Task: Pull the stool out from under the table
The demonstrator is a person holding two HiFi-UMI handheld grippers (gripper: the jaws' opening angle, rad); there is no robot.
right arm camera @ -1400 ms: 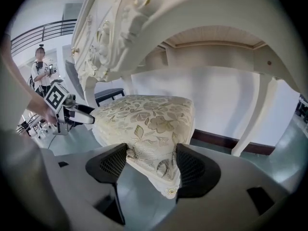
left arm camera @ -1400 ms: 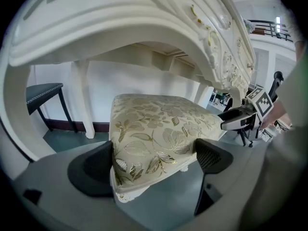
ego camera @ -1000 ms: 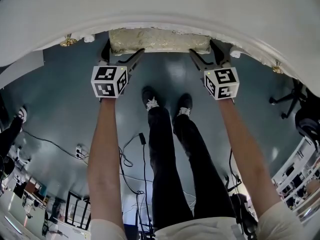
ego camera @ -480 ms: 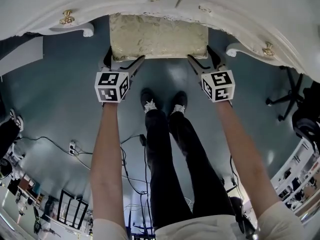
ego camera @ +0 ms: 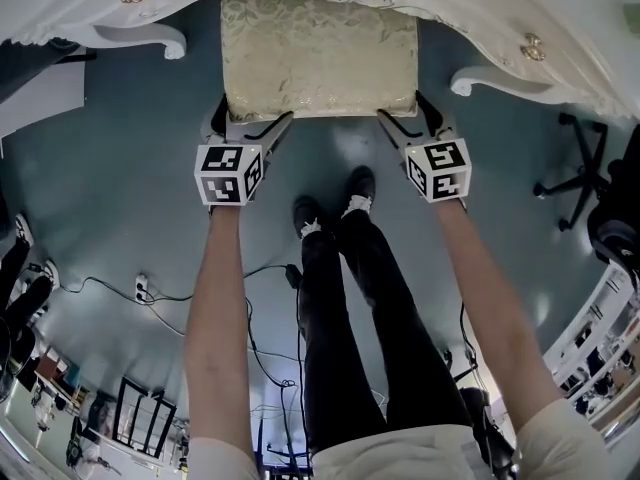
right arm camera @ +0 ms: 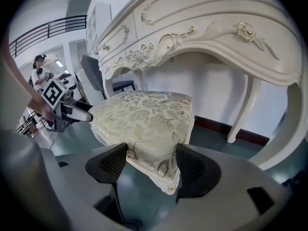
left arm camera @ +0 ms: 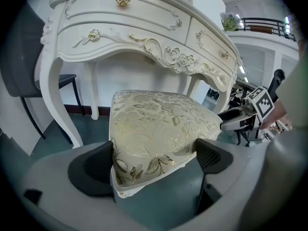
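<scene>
A blue-grey floor (ego camera: 120,188) spreads below a white carved bench (ego camera: 80,8) at the far side. The stool (ego camera: 318,53), with a gold-leaf cushion, stands on the floor, its far edge at the bench's front rim. The left tool (ego camera: 252,116) clamps the cushion's near left corner and the right tool (ego camera: 403,113) its near right corner. Both forearms (ego camera: 215,308) reach out straight and parallel, either side of the person's legs (ego camera: 350,308).
</scene>
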